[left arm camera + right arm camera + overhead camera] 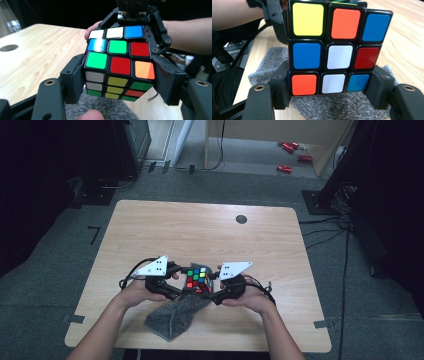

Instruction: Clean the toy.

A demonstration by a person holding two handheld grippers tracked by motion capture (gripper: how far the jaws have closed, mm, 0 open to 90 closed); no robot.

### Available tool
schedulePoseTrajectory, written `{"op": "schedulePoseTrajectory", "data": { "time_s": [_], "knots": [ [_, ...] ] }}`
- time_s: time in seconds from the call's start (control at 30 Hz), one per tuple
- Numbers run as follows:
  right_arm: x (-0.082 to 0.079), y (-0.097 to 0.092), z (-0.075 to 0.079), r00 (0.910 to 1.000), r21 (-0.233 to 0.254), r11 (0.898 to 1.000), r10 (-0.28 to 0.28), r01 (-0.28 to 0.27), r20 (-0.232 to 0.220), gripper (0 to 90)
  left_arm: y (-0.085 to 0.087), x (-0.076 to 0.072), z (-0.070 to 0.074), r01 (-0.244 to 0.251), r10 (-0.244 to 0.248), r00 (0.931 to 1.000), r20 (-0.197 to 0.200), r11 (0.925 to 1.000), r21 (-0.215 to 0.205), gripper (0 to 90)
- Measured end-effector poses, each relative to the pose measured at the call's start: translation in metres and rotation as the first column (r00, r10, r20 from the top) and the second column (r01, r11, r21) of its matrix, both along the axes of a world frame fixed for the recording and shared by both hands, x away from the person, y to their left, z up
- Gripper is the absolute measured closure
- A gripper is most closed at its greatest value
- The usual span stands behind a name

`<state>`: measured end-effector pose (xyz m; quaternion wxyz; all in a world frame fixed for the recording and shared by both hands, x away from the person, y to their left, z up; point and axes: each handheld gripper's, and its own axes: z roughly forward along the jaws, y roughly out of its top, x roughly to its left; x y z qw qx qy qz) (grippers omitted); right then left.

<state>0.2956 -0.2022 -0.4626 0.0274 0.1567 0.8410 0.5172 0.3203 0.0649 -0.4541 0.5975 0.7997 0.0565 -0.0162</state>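
Note:
A scrambled Rubik's cube point(197, 279) is held just above the wooden table point(200, 230) between both grippers. My left gripper point(185, 283) comes at it from the left. In the left gripper view its pads point(77, 77) press on both sides of the cube point(117, 62), around the lower layers. My right gripper point(213, 287) comes from the right. In the right gripper view its pads point(280, 85) clamp the bottom layer of the cube point(334, 47). The right gripper point(135, 15) also shows behind the cube in the left gripper view.
A grey felt cloth point(175, 315) lies crumpled under the cube near the table's front edge. A dark round hole point(241, 219) sits in the tabletop at the far right. Red cans point(290, 155) lie on the floor beyond the table.

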Motion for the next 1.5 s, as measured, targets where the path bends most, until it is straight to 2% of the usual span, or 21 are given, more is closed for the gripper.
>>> {"op": "schedulePoseTrajectory", "data": {
  "time_s": [0.17, 0.4, 0.53, 0.63, 0.7, 0.8, 0.87, 1.03, 1.2, 1.3, 1.5],
  "knots": [
    [-0.002, -0.001, -0.001, 0.9996, 0.003, 1.0, 0.018, -0.018, 0.024, 33.3, 0.001, 0.002, -0.001, 0.027, -0.027, 0.9986, -0.046, 0.9996, 0.002, 34.8],
    [-0.004, -0.004, 0.001, 1.0, -0.017, 1.0, 0.007, -0.007, 0.002, 29.8, 0.0, 0.002, -0.002, 0.021, -0.021, 0.999, -0.04, 0.9997, 0.008, 35.2],
    [-0.004, -0.011, 0.004, 0.9999, -0.006, 1.0, -0.01, 0.01, -0.009, 26.8, 0.001, 0.002, -0.003, 0.017, -0.017, 0.9994, -0.031, 0.9996, 0.024, 35.3],
    [-0.004, -0.013, 0.005, 0.9999, -0.003, 1.0, -0.002, 0.002, -0.017, 30.8, 0.0, 0.001, -0.004, 0.022, -0.021, 0.9993, -0.031, 0.9993, 0.032, 35.3],
    [-0.005, -0.012, 0.004, 0.9998, -0.018, 1.0, 0.007, -0.007, -0.016, 30.8, 0.0, 0.001, -0.005, 0.024, -0.023, 0.9991, -0.034, 0.9991, 0.035, 35.4],
    [-0.006, -0.011, 0.003, 0.9999, -0.034, 0.999, 0.007, -0.008, -0.008, 32.8, 0.0, 0.002, -0.004, 0.025, -0.024, 0.9989, -0.041, 0.9991, 0.035, 35.4],
    [-0.008, -0.01, 0.002, 0.9996, -0.052, 0.999, 0.012, -0.01, 0.026, 35.3, 0.0, 0.001, -0.004, 0.032, -0.03, 0.9985, -0.046, 0.9991, 0.027, 35.4],
    [-0.009, -0.01, 0.003, 0.9987, -0.051, 0.999, 0.017, -0.015, 0.049, 35.3, 0.0, 0.001, -0.003, 0.027, -0.026, 0.9988, -0.042, 0.9994, 0.023, 35.3],
    [-0.007, -0.012, 0.003, 0.9999, -0.033, 0.999, -0.008, 0.008, 0.012, 34.2, 0.0, 0.001, -0.005, -0.007, 0.008, 0.9977, -0.067, 0.9999, 0.011, 35.2],
    [-0.006, -0.011, 0.003, 0.9994, -0.033, 0.999, -0.034, 0.034, 0.01, 33.6, 0.0, 0.001, -0.006, -0.021, 0.022, 0.9981, -0.057, 0.9997, 0.01, 35.3],
    [-0.006, -0.008, 0.001, 0.9991, -0.04, 0.998, -0.04, 0.04, -0.011, 30.3, -0.002, 0.0, -0.006, -0.018, 0.018, 0.9986, -0.05, 0.9998, 0.007, 35.4]
  ]
}}
